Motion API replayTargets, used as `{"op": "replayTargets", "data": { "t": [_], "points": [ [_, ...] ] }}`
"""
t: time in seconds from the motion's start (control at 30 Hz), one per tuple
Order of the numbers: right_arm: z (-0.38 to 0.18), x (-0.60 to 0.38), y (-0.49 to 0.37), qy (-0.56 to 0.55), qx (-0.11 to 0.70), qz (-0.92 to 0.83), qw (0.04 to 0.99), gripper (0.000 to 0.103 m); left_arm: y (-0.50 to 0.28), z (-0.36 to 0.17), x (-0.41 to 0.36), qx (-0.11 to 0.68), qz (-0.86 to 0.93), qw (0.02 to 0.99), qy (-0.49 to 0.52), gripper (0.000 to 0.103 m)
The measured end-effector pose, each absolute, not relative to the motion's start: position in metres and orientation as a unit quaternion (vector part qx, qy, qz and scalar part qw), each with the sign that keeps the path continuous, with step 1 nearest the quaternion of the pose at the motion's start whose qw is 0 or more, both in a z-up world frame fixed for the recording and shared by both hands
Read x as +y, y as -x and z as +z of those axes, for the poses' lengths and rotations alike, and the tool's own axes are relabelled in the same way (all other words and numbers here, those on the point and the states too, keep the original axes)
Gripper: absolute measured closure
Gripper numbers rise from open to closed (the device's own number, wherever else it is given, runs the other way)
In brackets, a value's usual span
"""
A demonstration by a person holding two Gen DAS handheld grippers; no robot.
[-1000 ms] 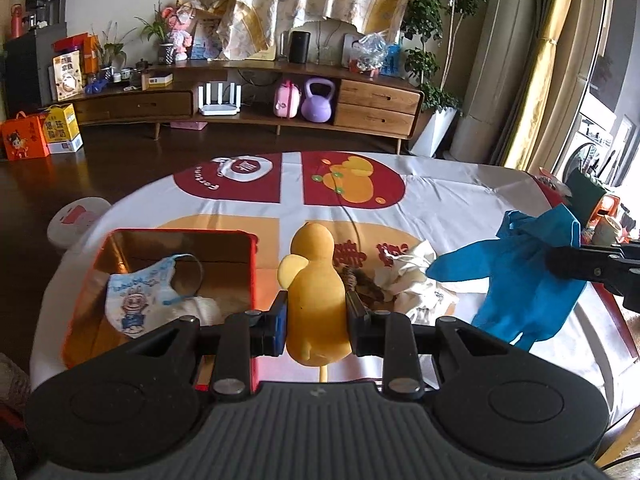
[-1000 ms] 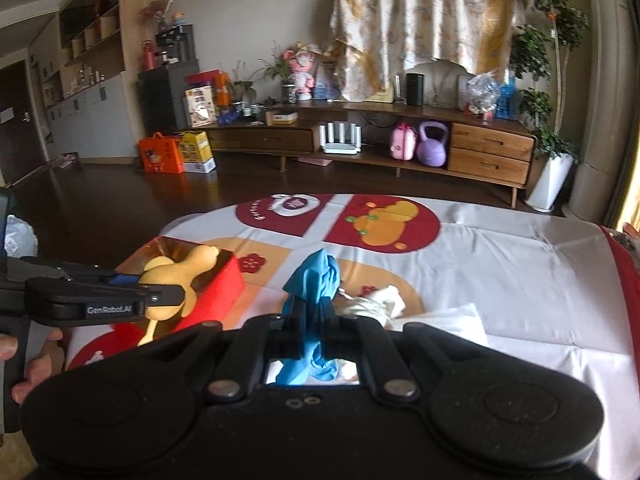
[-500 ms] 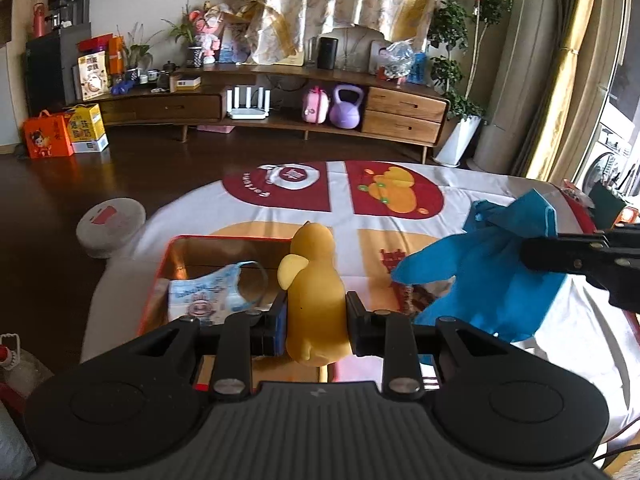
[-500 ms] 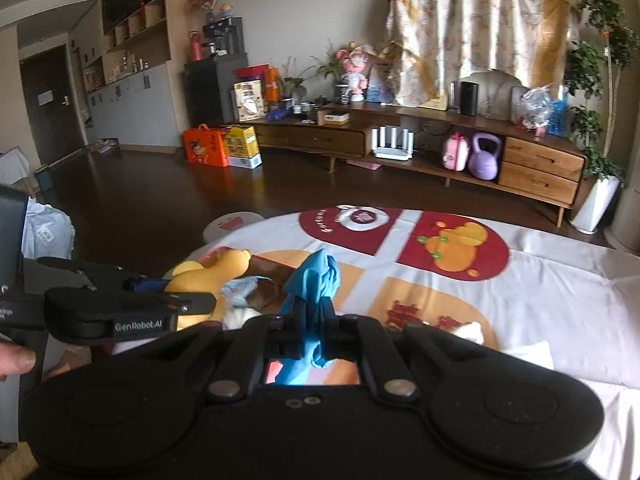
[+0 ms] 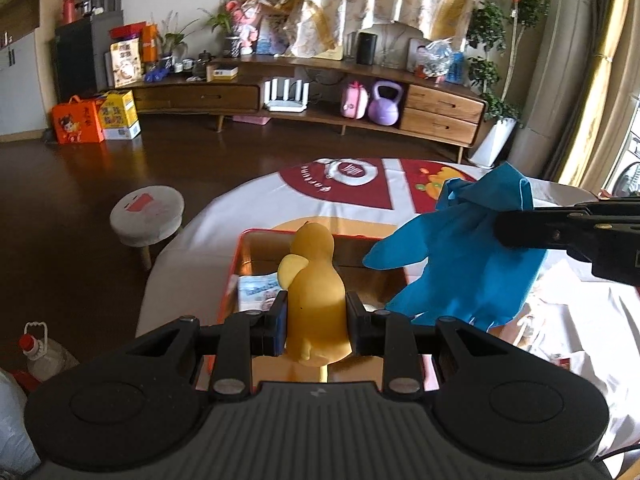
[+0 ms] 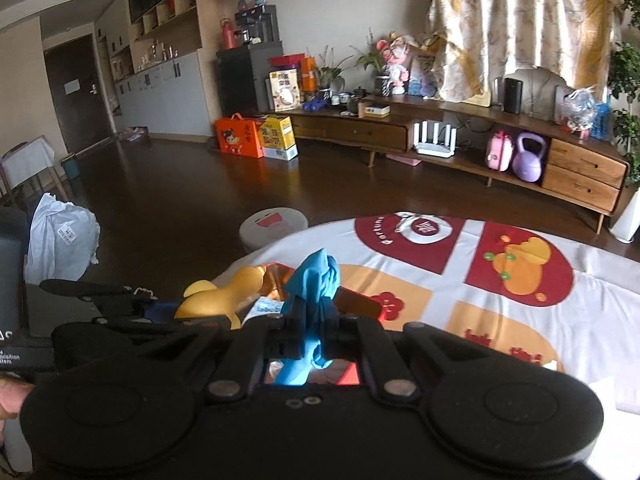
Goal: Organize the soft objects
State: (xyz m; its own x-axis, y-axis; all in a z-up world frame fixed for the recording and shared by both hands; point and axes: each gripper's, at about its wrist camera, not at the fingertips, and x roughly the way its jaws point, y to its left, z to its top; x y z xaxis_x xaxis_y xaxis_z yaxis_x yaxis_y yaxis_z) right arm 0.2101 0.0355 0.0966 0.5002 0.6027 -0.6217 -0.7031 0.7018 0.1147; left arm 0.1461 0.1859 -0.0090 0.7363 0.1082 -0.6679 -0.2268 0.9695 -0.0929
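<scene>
My left gripper [image 5: 316,316] is shut on a yellow soft duck [image 5: 314,272], which stands upright between the pads above a red box [image 5: 272,234]. A printed face mask [image 5: 256,288] lies inside that box. From the right, my right gripper [image 5: 504,226] reaches in, shut on a blue rubber glove [image 5: 468,264] that dangles over the box's right side. In the right wrist view the glove [image 6: 316,276] is bunched in the right gripper [image 6: 312,344], with the duck [image 6: 224,296] and left gripper [image 6: 160,308] just to its left over the box [image 6: 356,300].
The box sits at the left edge of a round table with a white, red and orange cloth [image 5: 248,200]. White crumpled fabric [image 5: 560,320] lies to the right. A low grey stool [image 5: 146,214] and a plastic bottle [image 5: 40,356] stand on the floor at the left.
Both grippers have swung left across the table, carrying the duck and the glove. The duck now hangs over the red box and the glove has closed in beside it.
</scene>
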Motion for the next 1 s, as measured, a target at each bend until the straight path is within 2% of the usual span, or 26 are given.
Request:
{"op": "replayTargets", "data": {
  "t": [1.0],
  "points": [
    [-0.001, 0.104, -0.277, 0.126, 0.403, 0.355, 0.834, 0.095, -0.216, -0.08, 0.222, 0.401, 0.098, 0.907, 0.082, 0.075]
  ]
}}
